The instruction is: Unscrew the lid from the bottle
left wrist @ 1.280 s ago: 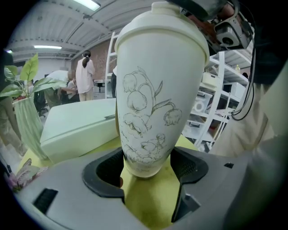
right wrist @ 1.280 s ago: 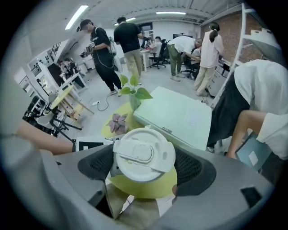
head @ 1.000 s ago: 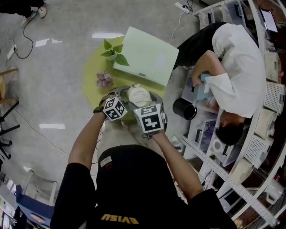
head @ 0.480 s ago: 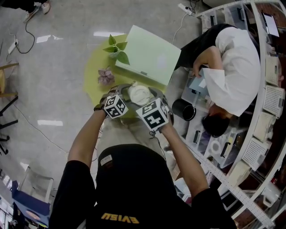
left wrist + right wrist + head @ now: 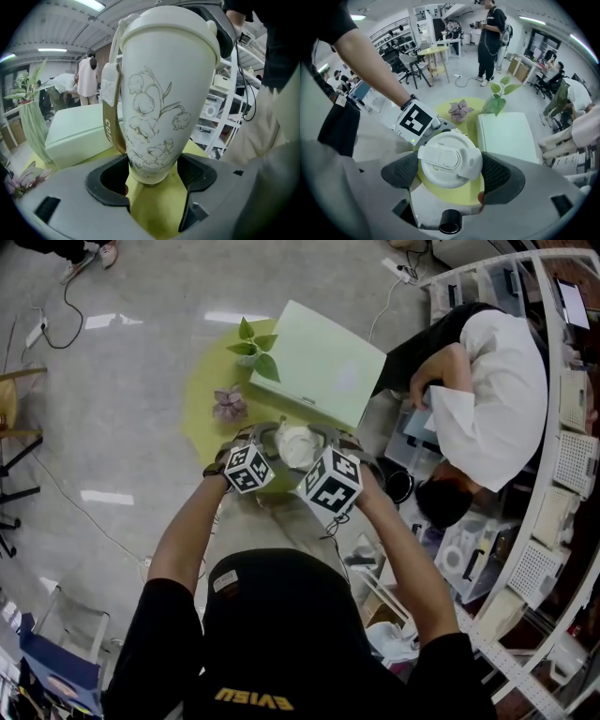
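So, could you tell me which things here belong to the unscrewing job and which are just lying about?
Job: bottle, its lid, left claw gripping the bottle's base, right claw on the lid.
Lying about: green box, potted plant, pink flower, all on the yellow table.

The bottle (image 5: 164, 93) has a smooth, matt cream-white shell with a fine line drawing of flowers printed on it. Its carrying strap (image 5: 111, 131) looks like woven tan cloth. The lid (image 5: 447, 159) is smooth white plastic with a faint sheen. The pads (image 5: 199, 176) of the left hand-held gripper (image 5: 152, 176) and those of the right hand-held gripper (image 5: 447, 171) are dark, rubbery and finely dimpled, set in matt grey plastic bodies. The bench (image 5: 202, 399) top is matt yellow-green. The floor (image 5: 112, 399) is glossy and mirrors the lamps.
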Available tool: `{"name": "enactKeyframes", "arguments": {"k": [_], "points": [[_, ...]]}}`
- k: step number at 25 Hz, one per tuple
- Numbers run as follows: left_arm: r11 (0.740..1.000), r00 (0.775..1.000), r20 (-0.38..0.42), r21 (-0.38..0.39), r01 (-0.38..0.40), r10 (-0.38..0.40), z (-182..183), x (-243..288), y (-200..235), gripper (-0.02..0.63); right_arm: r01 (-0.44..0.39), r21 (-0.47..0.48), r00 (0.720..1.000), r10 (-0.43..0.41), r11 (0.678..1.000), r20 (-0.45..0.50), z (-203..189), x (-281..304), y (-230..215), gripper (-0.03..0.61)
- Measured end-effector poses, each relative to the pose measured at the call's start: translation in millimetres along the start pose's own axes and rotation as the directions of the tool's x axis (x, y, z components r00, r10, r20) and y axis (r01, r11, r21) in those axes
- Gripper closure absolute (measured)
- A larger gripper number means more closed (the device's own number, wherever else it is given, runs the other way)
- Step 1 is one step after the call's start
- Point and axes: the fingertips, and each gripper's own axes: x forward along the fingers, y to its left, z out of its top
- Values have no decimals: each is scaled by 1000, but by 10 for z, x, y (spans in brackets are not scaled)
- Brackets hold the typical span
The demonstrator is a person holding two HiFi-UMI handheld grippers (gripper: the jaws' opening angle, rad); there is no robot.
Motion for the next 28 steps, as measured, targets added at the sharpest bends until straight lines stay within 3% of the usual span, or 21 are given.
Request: {"name": "enactKeyframes", "arguments": {"k": [11,14,19,23,28], "points": [[999,999,-34,-23,-24,23,6,1,-18,276,-23,-171,999,18,985,-27,-11,-5,42,158],[997,995,-63,-13,-80,79,3,-49,9,278,-34,-224,999,34,974,-2,-5,-15,45,158],[980,985,-55,-101,-169,165,-104,-430,26,282,-42,-284,999,40,958,-13,-21,-7,41,158],[968,975,5,-121,-221,223,35,-973,-54,285,-10,-268,1000,17,963,26,-18,-61,74,160],[935,947,57,-187,-300,315,202,-1645,-87,299,25,-157,994,-8,987,109,22,-228,75,160]]}}
